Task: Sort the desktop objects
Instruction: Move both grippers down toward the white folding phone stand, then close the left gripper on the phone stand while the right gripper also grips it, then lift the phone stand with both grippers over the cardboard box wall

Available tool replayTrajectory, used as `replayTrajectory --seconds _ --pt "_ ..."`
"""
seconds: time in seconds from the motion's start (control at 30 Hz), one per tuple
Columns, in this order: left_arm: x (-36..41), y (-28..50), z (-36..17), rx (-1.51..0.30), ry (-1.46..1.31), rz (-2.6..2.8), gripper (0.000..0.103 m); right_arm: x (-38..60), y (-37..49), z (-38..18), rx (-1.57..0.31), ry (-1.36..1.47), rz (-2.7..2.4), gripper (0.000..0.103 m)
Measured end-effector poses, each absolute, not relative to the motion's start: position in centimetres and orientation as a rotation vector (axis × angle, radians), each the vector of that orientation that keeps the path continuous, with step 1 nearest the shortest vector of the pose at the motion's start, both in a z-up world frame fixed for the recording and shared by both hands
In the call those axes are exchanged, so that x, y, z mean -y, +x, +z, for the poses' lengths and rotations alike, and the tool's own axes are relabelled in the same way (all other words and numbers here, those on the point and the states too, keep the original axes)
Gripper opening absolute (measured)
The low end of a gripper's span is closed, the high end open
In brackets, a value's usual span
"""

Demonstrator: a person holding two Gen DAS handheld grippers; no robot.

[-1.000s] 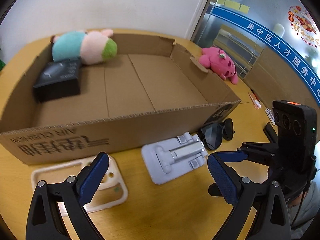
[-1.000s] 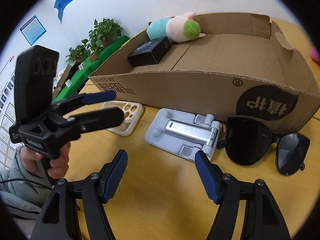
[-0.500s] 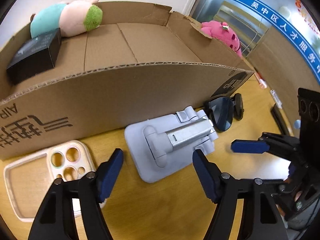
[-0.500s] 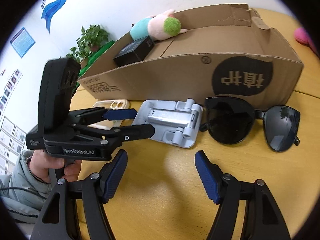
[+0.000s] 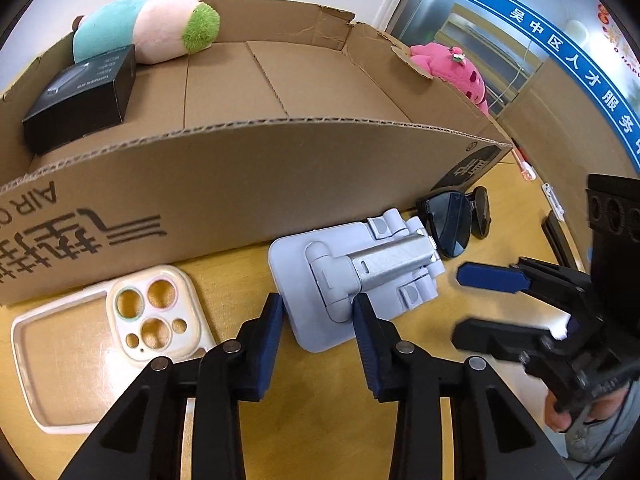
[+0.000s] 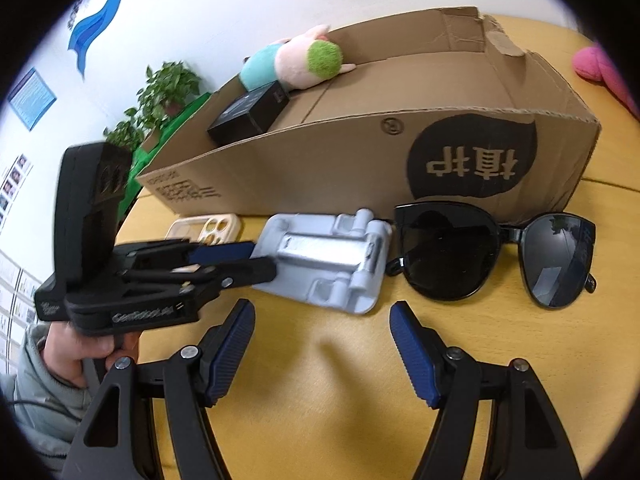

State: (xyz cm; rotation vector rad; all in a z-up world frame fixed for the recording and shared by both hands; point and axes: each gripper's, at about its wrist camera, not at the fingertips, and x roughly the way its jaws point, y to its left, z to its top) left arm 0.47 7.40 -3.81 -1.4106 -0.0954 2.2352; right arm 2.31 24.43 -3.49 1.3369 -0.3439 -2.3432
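Note:
A grey folding phone stand [image 5: 352, 276] [image 6: 324, 260] lies flat on the yellow table in front of the cardboard box [image 5: 248, 176] [image 6: 320, 168]. My left gripper [image 5: 318, 312] [image 6: 258, 260] straddles the stand's near end; its jaws are closing, with the pads close beside the stand's edges. Black sunglasses [image 6: 492, 252] [image 5: 456, 220] lie right of the stand. A cream phone case [image 5: 112, 336] [image 6: 204, 230] lies to its left. My right gripper [image 6: 322, 344] [image 5: 476, 304] hangs open over bare table, in front of the stand and sunglasses, holding nothing.
Inside the box lie a teal and pink plush toy [image 5: 148, 24] and a small black carton [image 5: 80, 96]. A pink plush [image 5: 452, 72] sits behind the box's right end. A pen [image 5: 524, 164] lies on the table beyond. Potted plants [image 6: 160, 96] stand at the left.
My left gripper came down towards the phone stand and its jaws narrowed from wide open to close around the stand's near end. The right gripper stayed open, rolling slightly.

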Motion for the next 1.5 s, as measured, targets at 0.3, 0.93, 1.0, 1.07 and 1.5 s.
replayTrajectory --seconds 0.3,0.93,1.0,1.07,1.5 --pt "-6.9 2.0 -3.8 0.099 -1.418 2.225 0.036 -22.1 2.3 -4.6 0.224 1.341 -2.394 0.052" --pt "-6.1 4.4 1.9 0.063 -1.234 2.339 0.035 -21.1 4.5 0.0 0.092 1.154 -2.549 0.044" --pt "-6.4 4.3 3.3 0.055 -1.184 2.352 0.035 -21.5 4.6 1.6 0.089 1.103 -2.587 0.043" --pt "-6.8 4.0 4.9 0.038 -1.131 2.358 0.035 -22.0 4.6 3.0 0.082 1.060 -2.620 0.043" --pt "-6.5 0.5 10.3 0.019 -0.953 2.416 0.035 -22.3 1.7 8.7 0.006 0.868 -2.733 0.043"
